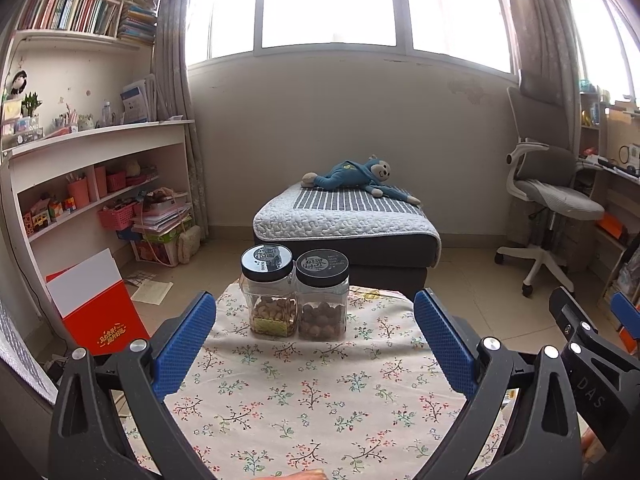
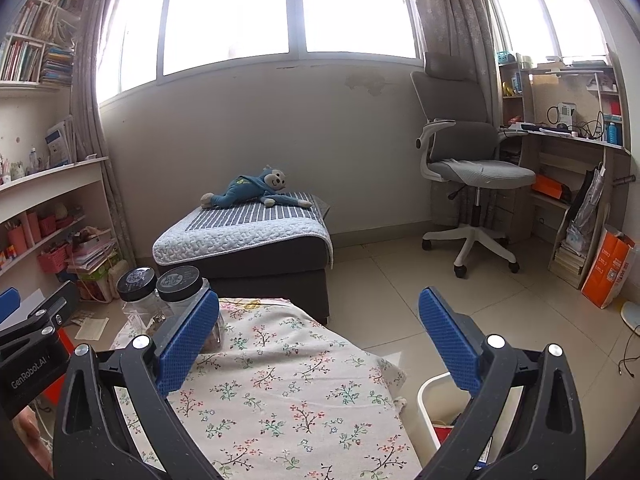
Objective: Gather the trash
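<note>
Both your tongs, left [image 1: 315, 312] and right [image 2: 319, 308], hang released, empty above the table [image 1: 320, 400]; bin [image 2: 430, 404] waits beside its edge, handy for trash.

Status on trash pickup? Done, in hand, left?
Done: floral tablecloth shows no loose trash, only two jars; white bin beside the table holds something red. In hand: nothing; left gripper and right gripper both open. Left: papers on the floor, possibly.
</note>
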Demonstrator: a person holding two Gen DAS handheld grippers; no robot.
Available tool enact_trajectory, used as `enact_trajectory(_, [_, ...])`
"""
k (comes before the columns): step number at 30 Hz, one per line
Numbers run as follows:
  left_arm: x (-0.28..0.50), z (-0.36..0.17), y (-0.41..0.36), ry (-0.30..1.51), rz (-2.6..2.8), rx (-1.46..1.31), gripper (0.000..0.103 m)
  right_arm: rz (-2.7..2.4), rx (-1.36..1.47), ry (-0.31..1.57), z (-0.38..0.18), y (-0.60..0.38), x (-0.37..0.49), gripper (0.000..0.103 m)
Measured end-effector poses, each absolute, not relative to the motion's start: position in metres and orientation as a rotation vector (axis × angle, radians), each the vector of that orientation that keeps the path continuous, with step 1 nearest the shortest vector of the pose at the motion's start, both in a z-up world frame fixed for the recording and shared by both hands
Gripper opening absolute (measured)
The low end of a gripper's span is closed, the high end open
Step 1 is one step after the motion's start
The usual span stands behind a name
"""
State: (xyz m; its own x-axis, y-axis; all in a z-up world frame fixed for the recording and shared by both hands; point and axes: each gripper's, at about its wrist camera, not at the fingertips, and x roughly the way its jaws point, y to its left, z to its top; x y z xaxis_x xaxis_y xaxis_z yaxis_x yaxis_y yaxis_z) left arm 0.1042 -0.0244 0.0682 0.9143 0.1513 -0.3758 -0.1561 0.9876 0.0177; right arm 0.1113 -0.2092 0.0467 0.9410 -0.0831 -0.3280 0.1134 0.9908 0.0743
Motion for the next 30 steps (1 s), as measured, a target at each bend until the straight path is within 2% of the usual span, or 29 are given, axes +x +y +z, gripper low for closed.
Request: enact_trajectory(30, [0.1054,0.0672,-0.03,0.395,0.131,-0.012,0.096,-0.094,0.086,0.341,0.0435,-0.2165,0.1107,0.096])
